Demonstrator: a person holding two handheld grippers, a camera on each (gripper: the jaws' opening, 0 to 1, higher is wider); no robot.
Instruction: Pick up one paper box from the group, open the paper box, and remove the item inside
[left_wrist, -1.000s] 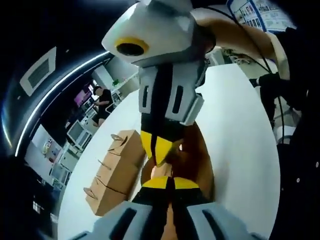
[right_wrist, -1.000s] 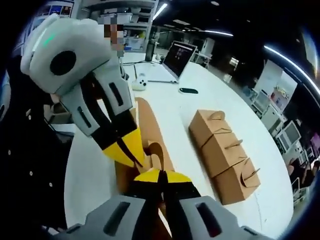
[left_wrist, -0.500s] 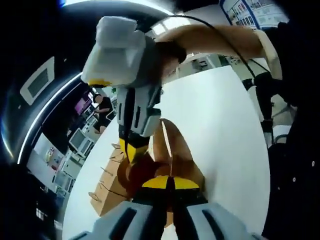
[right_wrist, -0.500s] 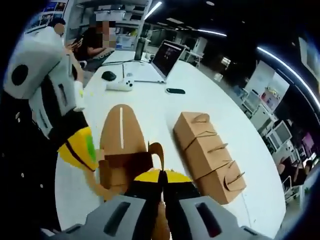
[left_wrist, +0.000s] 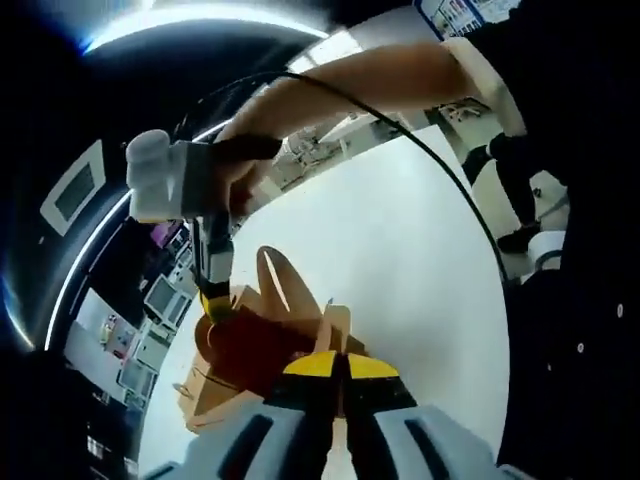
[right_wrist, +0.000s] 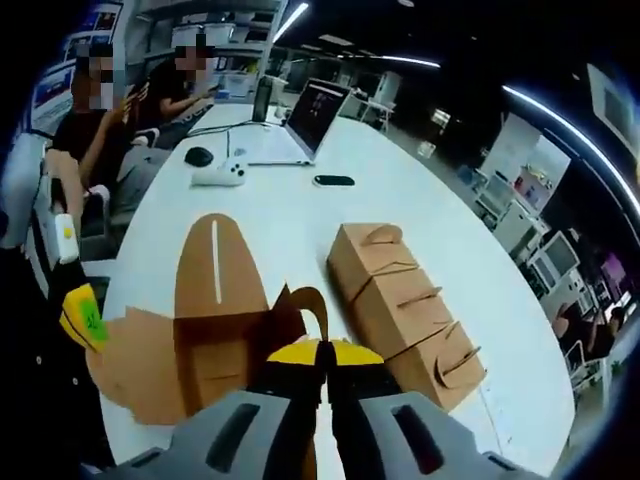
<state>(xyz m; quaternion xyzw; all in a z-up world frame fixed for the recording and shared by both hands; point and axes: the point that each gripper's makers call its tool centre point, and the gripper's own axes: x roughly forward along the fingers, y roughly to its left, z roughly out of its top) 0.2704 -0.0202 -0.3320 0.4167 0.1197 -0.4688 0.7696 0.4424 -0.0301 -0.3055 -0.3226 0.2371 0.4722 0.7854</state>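
My right gripper (right_wrist: 318, 352) pinches one flap of the opened paper box (right_wrist: 215, 335); my left gripper (left_wrist: 338, 365) pinches the opposite flap, spreading it wide.

Big white counter (right_wrist: 440, 240) in a dim open office, long ceiling light strips (right_wrist: 570, 110) overhead. Far end has a laptop (right_wrist: 305, 120), mouse (right_wrist: 199, 156) and what's probably a game controller (right_wrist: 220, 175); monitors (right_wrist: 560, 265) along the side.

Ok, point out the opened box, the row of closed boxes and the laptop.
opened box (right_wrist: 215, 340): right gripper view, on its spread brown panel below the slotted flap.
row of closed boxes (right_wrist: 400, 310): right gripper view, on the top of the middle box.
laptop (right_wrist: 312, 108): right gripper view, on its dark screen.
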